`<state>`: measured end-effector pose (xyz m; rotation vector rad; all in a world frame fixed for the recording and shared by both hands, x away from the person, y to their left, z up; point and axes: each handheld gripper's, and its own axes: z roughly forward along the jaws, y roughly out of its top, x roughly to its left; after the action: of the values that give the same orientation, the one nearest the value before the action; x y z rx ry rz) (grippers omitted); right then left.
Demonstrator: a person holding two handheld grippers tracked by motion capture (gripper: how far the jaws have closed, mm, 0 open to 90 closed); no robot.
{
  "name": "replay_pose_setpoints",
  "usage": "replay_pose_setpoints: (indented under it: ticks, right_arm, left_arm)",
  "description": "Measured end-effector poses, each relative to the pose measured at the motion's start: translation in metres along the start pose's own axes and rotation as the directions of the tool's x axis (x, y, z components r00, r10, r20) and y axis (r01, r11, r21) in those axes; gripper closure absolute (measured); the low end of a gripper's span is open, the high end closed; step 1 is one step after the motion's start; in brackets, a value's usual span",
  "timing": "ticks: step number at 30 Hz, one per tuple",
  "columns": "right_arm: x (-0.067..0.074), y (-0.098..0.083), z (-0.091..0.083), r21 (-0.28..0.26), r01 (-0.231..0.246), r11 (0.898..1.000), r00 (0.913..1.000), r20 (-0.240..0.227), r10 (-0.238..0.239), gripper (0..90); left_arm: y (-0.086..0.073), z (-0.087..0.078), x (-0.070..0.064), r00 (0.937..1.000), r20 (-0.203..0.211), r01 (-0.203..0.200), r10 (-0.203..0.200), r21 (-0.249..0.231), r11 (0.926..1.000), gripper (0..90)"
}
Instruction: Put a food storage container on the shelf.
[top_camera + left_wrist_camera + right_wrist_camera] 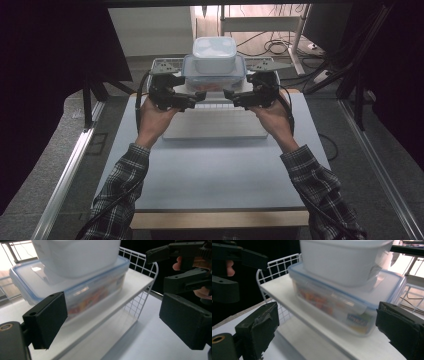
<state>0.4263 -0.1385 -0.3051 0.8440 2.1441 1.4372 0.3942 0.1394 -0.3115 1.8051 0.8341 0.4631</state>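
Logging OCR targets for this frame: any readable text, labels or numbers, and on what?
None can be read.
Label on the front wall of the lower box: blue and yellow, with print too blurred to read.
Upper white box: no text visible.
Shelf and grippers: no markings visible.

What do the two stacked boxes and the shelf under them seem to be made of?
Upper box: apparently opaque white plastic with a smooth, slightly glossy wall.
Lower box: likely clear plastic, since coloured contents show through it; its lid has a blue rim.
Shelf: a flat white matte board, material unclear, with white wire grid at its end, probably coated metal.
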Motion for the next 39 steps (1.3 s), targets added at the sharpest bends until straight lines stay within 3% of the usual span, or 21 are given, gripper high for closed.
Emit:
replay_pose_setpoints:
  ticks: [10, 20, 25, 29, 35, 37, 39]
  right_arm:
    - [0.013, -0.031, -0.01, 0.017, 0.019, 1.0, 0.9981, -0.06, -0.018, 2.6]
    - [0.022, -0.049, -0.014, 0.014, 0.017, 1.0, 0.9938, -0.11, -0.015, 1.8]
    - [0.026, -0.056, -0.017, 0.013, 0.035, 0.999, 0.9929, -0.114, -0.033, 1.5]
    - [0.027, -0.063, -0.018, 0.003, 0.039, 0.999, 0.9926, -0.115, -0.038, 1.1]
    - [0.022, -0.075, -0.018, 0.011, 0.017, 1.0, 0.9922, -0.124, -0.015, 0.6]
    - [0.021, -0.077, -0.017, 0.021, 0.017, 1.0, 0.9919, -0.126, -0.014, 0.6]
    - [0.02, -0.079, -0.017, 0.029, 0.017, 0.999, 0.9918, -0.127, -0.013, 0.6]
  left_arm:
    - [-0.028, -0.004, -0.015, 0.9988, 0.025, -0.043, 0.043, -0.007, 0.9991, 5.6]
    - [-0.052, -0.004, -0.027, 0.9972, 0.038, -0.065, 0.065, 0.006, 0.9979, 6.0]
    - [-0.065, -0.005, -0.031, 0.9964, 0.024, -0.081, 0.081, 0.013, 0.9966, 5.0]
    - [-0.076, -0.008, -0.033, 0.9962, 0.025, -0.084, 0.084, 0.005, 0.9965, 4.2]
    - [-0.095, -0.014, -0.032, 0.9984, 0.021, -0.052, 0.052, -0.013, 0.9986, 4.3]
    - [-0.097, -0.014, -0.031, 0.9984, 0.014, -0.056, 0.056, 0.016, 0.9983, 3.7]
    - [-0.1, -0.015, -0.032, 0.9986, 0.008, -0.052, 0.052, 0.013, 0.9986, 4.5]
